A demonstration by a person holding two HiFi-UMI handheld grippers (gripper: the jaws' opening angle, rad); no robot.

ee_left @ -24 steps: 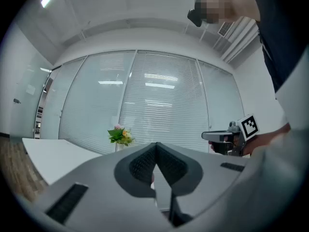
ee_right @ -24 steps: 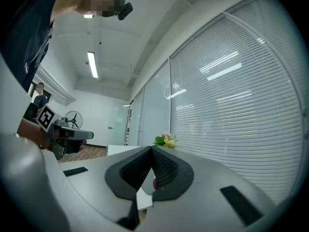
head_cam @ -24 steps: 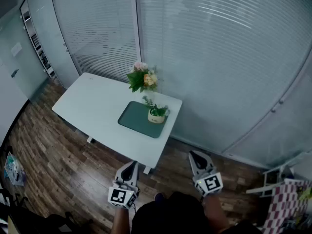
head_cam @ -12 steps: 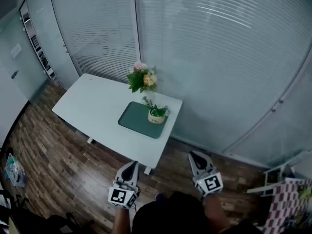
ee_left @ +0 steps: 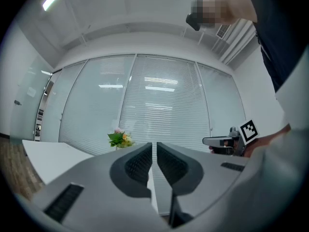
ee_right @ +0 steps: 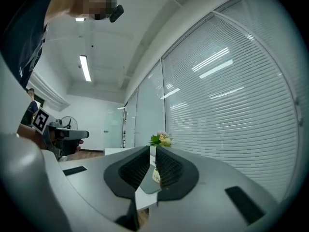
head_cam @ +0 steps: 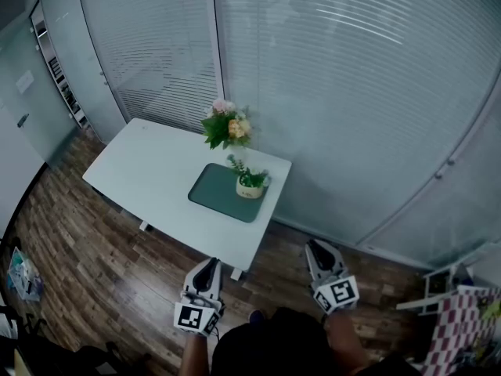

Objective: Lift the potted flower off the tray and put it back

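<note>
White surface stands well ahead, carrying a dark green tray near its right end. A bouquet stands just beyond the tray. The potted flower, a small cream pot, sits upright on the tray's right part. It is probably light and top-heavy with soft stems, so grip the stiff pot wall low. The left claw and right claw are both clenched, empty and well short of the surface.

White table on wood-plank floor before glass walls with blinds.
</note>
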